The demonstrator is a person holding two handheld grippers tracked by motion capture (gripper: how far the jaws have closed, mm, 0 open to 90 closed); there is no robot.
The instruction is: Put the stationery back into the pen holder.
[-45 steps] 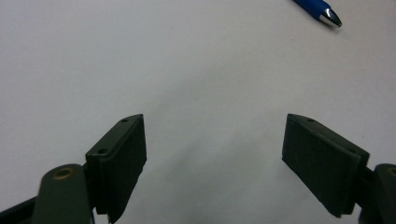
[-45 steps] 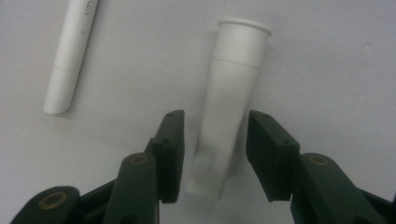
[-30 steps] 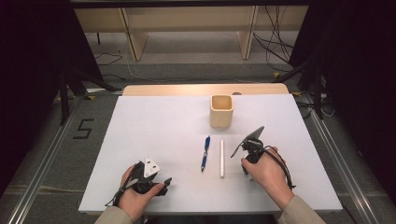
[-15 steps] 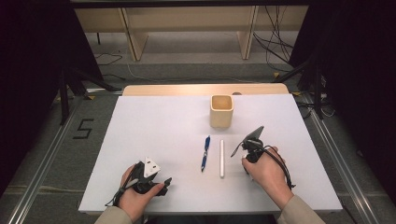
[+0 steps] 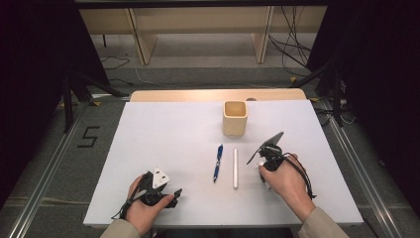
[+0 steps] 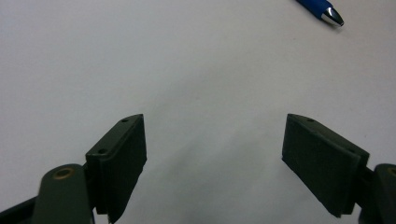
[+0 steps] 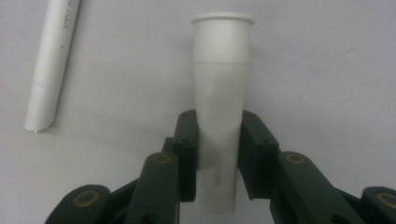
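My right gripper [image 7: 217, 154] has just been closing and now clamps the white tube [image 7: 220, 93] low on the table [image 5: 163, 134], ready to lift toward the cup [image 5: 235, 118]. My left gripper [image 6: 215, 163] rests wide open, empty, near the blue pen [image 6: 322, 9].

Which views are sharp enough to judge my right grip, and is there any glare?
Right gripper view: sharp, evenly lit, the right gripper clamps the white tube, faint shadows. High view: table bright, surroundings dark, grip too small. Left gripper view: soft, blue pen tip glints.
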